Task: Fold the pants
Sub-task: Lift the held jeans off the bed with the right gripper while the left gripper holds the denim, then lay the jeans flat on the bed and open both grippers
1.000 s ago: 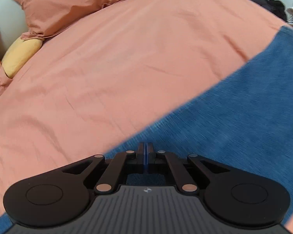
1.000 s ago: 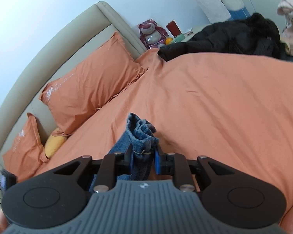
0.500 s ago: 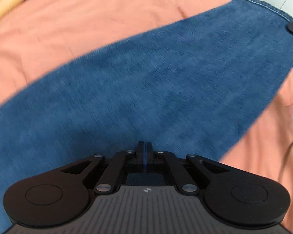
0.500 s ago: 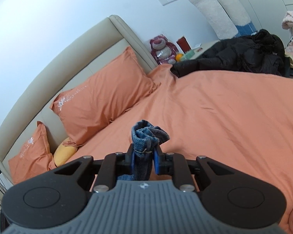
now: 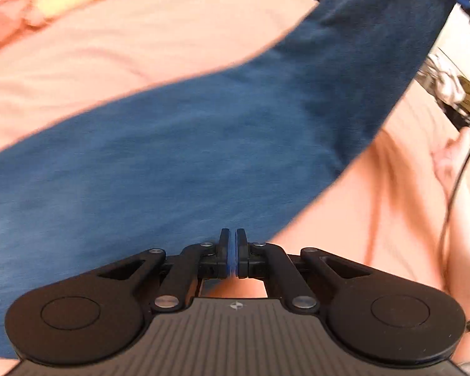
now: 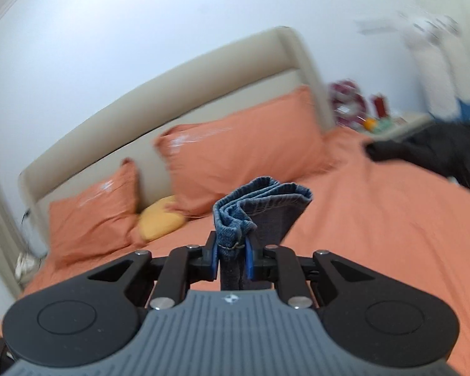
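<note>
The blue jeans (image 5: 203, 144) stretch as a wide band from the lower left to the top right of the left wrist view, lifted off the orange bed cover (image 5: 125, 50). My left gripper (image 5: 232, 241) points down at the band's lower edge, its jaws shut with no cloth showing between the pads. In the right wrist view my right gripper (image 6: 232, 246) is held high over the bed. It is shut on a bunched, folded end of the jeans (image 6: 263, 200), which sticks up past the fingertips.
Two orange pillows (image 6: 244, 144) and a yellow cushion (image 6: 159, 216) lean on the beige headboard (image 6: 172, 84). A black coat (image 6: 438, 150) lies on the bed's far right, beside a cluttered nightstand (image 6: 382, 122). A dark cable (image 5: 454, 188) hangs at the right.
My right gripper has risen with the jeans end, so the headboard and wall fill its view. The left gripper slid across the denim to its lower edge, and the band now stands steeper.
</note>
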`<state>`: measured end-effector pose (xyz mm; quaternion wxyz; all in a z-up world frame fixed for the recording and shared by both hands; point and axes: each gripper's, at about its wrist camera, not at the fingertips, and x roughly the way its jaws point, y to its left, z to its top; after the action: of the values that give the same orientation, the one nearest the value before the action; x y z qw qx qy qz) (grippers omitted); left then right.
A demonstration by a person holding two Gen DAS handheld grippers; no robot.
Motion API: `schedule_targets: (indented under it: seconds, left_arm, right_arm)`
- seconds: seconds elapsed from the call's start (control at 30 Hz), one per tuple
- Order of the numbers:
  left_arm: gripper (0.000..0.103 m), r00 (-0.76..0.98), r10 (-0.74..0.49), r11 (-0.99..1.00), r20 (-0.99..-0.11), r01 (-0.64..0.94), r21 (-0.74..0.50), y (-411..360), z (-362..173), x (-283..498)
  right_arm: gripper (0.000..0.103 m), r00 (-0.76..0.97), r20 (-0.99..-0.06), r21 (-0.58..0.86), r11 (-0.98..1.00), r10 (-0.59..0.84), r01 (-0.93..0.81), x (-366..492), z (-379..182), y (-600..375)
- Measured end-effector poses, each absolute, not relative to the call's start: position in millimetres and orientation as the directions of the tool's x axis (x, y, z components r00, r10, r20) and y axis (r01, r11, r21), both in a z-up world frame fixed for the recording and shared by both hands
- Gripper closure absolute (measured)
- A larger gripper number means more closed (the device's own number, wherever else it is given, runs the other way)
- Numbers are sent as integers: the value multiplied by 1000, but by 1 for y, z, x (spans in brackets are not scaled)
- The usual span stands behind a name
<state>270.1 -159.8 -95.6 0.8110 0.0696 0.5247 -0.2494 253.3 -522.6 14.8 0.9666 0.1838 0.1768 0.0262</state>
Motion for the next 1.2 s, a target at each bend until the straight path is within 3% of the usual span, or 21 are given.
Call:
schedule_targets:
  seconds: [0.17, 0.33, 0.47, 0.7, 0.93, 1.0, 1.07, 1.13, 1.2]
  left_arm:
    - [102, 395, -319, 921, -862, 342, -184, -72, -81, 269]
    - [102, 436, -307, 942, -846, 264, -205, -10, -79, 261]
    - [102, 453, -317, 945, -833, 221, -240, 31, -82, 250]
    - [102, 452, -386, 922, -804, 165, -350, 69, -93, 239]
    - [101, 450, -429, 899, -783, 131, -418, 68, -108, 241]
    - [85, 449, -448, 887, -773, 119, -445, 64, -109, 245]
    - [83, 448, -464, 877, -764, 110, -468, 60, -112, 250]
    - [78, 436, -498, 854, -750, 97, -511, 56, -116, 258]
    - [65, 434, -520, 836, -736, 83, -542, 51, -119, 267]
  right_arm:
    - [91, 910, -373, 233, 968, 179, -95, 275, 71, -421]
    - [92, 850, -472, 148, 971, 236, -187, 297, 73, -310]
    - [92, 784, -562, 123, 964, 263, -235, 300, 30, -236]
    - [93, 624, -725, 92, 938, 292, -333, 286, -101, -158]
    - [89, 542, -803, 54, 935, 249, -351, 278, -157, -145]
    - [79, 515, -811, 99, 933, 277, -346, 282, -164, -149]
    - [61, 486, -814, 158, 926, 318, -342, 281, -166, -154]
    - [60, 479, -808, 182, 919, 342, -350, 280, -162, -156]
    - [57, 475, -806, 186, 914, 352, -361, 277, -155, -156]
